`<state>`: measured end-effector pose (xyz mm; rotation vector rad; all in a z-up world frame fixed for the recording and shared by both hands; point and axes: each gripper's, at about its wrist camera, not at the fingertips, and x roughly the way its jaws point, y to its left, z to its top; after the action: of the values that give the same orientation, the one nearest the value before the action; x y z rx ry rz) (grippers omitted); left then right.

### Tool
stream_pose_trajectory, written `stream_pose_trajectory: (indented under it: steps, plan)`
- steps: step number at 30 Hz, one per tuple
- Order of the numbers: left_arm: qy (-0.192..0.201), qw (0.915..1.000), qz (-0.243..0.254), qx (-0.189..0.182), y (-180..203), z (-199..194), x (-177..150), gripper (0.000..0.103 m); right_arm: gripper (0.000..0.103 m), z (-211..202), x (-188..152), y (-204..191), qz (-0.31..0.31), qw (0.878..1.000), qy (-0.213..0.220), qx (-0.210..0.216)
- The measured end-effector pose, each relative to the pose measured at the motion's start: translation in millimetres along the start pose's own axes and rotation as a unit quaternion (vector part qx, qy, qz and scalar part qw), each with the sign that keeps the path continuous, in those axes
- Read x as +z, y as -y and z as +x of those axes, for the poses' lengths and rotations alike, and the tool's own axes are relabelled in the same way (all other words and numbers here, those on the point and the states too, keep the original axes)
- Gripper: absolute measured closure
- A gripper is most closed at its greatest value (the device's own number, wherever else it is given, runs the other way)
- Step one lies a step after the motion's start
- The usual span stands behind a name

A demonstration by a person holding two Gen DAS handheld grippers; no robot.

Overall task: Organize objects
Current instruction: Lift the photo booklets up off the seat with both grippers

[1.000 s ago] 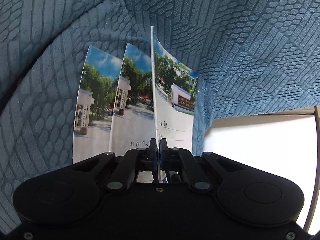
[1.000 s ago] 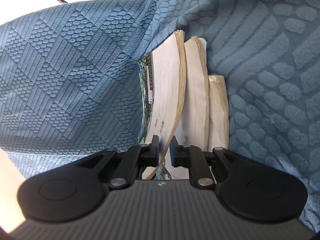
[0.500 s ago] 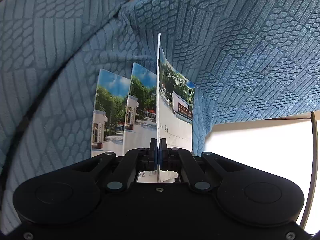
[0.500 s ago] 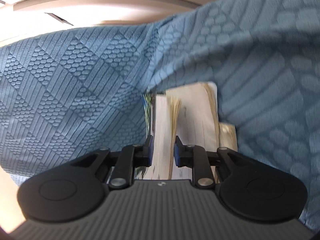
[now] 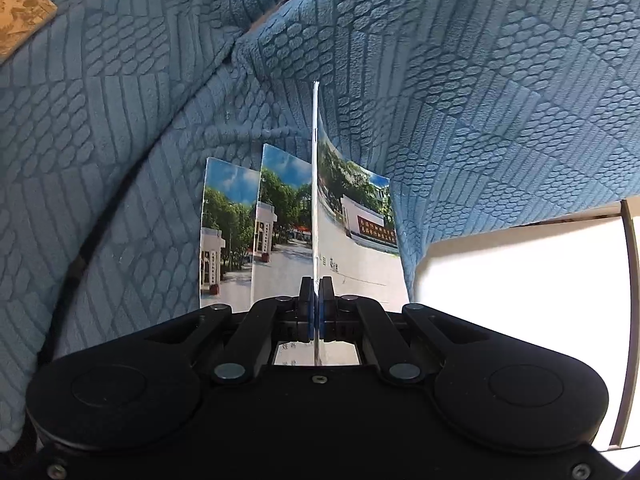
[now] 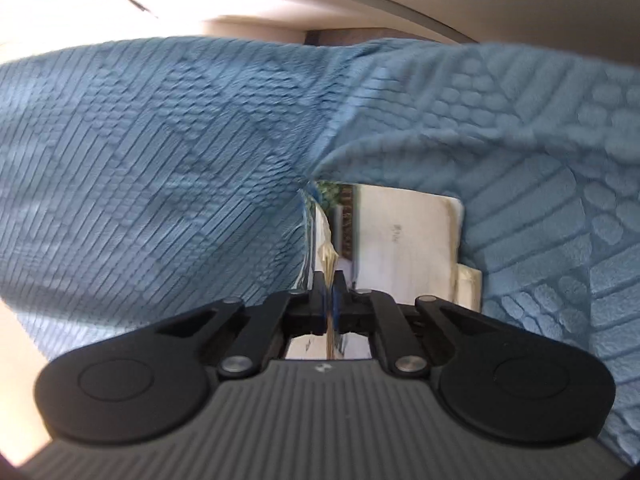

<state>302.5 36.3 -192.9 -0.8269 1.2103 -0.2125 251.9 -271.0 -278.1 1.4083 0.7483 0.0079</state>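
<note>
The left gripper pinches the thin edge of a photo-covered notebook, two matching notebooks fanned just left of its fingers. The right gripper clamps the notebook's pages. Blue textured fabric surrounds both.

The right gripper pinches the yellowed page edges of a booklet, with blue textured fabric around it. Just right of that booklet lie two more booklets, overlapping; details are blurred.
</note>
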Motion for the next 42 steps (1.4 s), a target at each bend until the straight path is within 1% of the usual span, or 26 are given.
stream_pose_trajectory:
  steps: [6,8,11,13,14,15,19,23,29,33,35,38,40,42]
  plan:
    - [0.000,1.0000,0.003,0.004,7,-26,-7,0.102,0.098,-18,-17,-28,-0.068,0.998,-0.001,-0.016]
    - [0.002,0.9999,0.010,0.001,7,-36,-10,0.102,0.098,-25,-26,-30,-0.089,0.996,0.002,-0.027]
    - [0.003,0.9999,0.013,-0.005,4,-48,-17,0.102,0.098,-41,-41,-31,-0.102,0.994,0.005,-0.033]
    - [0.002,0.9994,0.036,-0.001,6,-58,-24,0.102,0.098,-54,-51,-36,-0.124,0.992,0.012,-0.035]
    - [0.000,0.9989,0.046,-0.005,7,-63,-28,0.102,0.098,-63,-56,-40,-0.136,0.990,0.023,-0.039]
    - [-0.003,0.9987,0.050,-0.007,7,-67,-32,0.102,0.098,-71,-61,-44,-0.139,0.989,0.035,-0.039]
    - [-0.003,0.9977,0.067,-0.009,6,-87,-49,0.102,0.098,-98,-79,-56,-0.149,0.986,0.057,-0.046]
    - [-0.005,0.9977,0.064,-0.019,0,-109,-57,0.102,0.098,-114,-102,-65,-0.167,0.982,0.068,-0.051]
    - [-0.008,0.9980,0.055,-0.030,-6,-142,-67,0.102,0.098,-137,-131,-77,-0.185,0.978,0.073,-0.058]
    - [-0.010,0.9971,0.067,-0.035,2,-160,-72,0.102,0.098,-156,-147,-84,-0.180,0.977,0.092,-0.061]
    - [-0.009,0.9968,0.068,-0.040,7,-170,-74,0.102,0.098,-165,-153,-91,-0.180,0.977,0.100,-0.063]
    - [-0.007,0.9956,0.084,-0.040,18,-187,-79,0.102,0.098,-177,-159,-104,-0.178,0.976,0.110,-0.059]
    - [-0.012,0.9945,0.092,-0.049,24,-197,-80,0.102,0.098,-184,-164,-115,-0.188,0.973,0.119,-0.067]
    - [-0.010,0.9938,0.100,-0.048,27,-207,-80,0.102,0.098,-188,-167,-124,-0.190,0.972,0.118,-0.074]
